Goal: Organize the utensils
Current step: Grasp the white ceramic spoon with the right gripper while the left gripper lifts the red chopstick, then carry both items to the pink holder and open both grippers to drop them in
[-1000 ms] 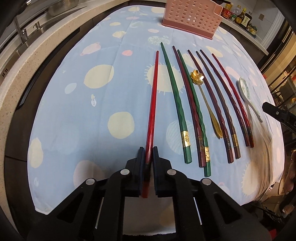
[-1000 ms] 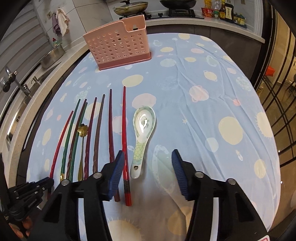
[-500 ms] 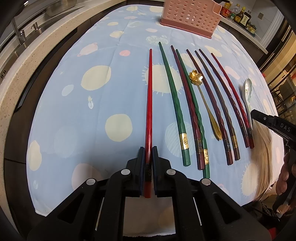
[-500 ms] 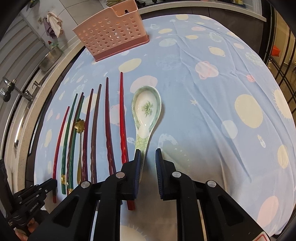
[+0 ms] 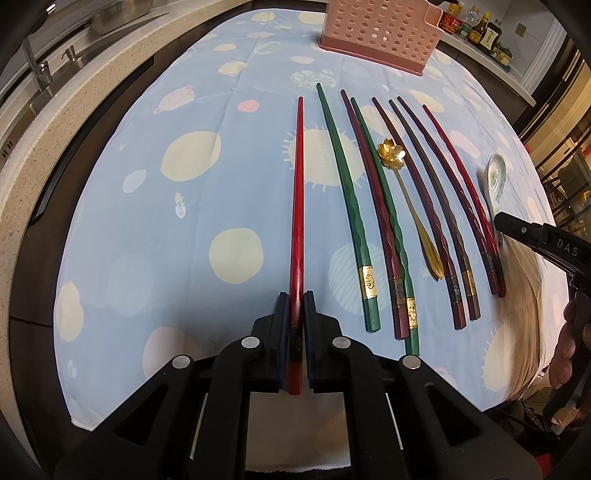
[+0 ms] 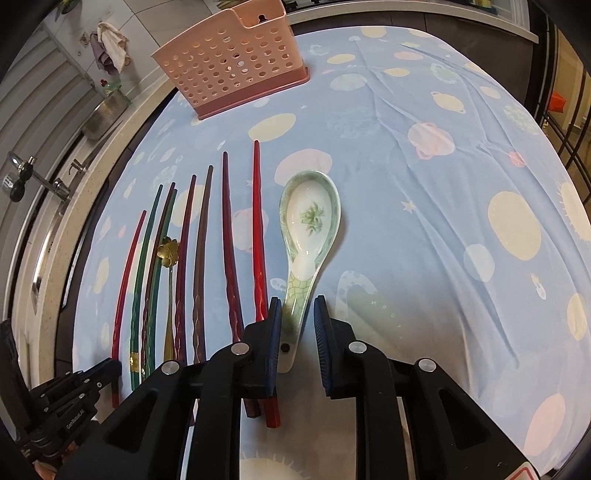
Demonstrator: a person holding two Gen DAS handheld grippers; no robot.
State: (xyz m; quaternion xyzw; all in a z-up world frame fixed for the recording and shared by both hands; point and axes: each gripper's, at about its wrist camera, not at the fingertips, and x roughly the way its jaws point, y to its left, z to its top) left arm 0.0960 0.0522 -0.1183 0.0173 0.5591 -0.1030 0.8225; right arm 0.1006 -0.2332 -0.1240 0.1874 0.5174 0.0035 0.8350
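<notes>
My left gripper [image 5: 296, 301] is shut on the thick end of a red chopstick [image 5: 297, 192] that points away over the blue tablecloth. To its right lie several green, dark red and brown chopsticks [image 5: 373, 206] and a gold flower spoon [image 5: 391, 155]. My right gripper [image 6: 297, 306] has its jaws around the handle of the white and green ceramic spoon [image 6: 310, 221]; the left pad touches the handle, and a gap shows on the right. The spoon lies on the cloth. The pink perforated utensil holder [image 6: 236, 62] stands at the far side; it also shows in the left wrist view [image 5: 380, 33].
Sauce bottles [image 5: 476, 31] stand on the counter behind the holder. A sink with a tap [image 6: 33, 181] lies along the left counter. The table's near edge runs just under both grippers.
My right gripper has moved forward and narrowed from wide open to around the ceramic spoon's handle. My left gripper has kept hold of the red chopstick and straightened it a little.
</notes>
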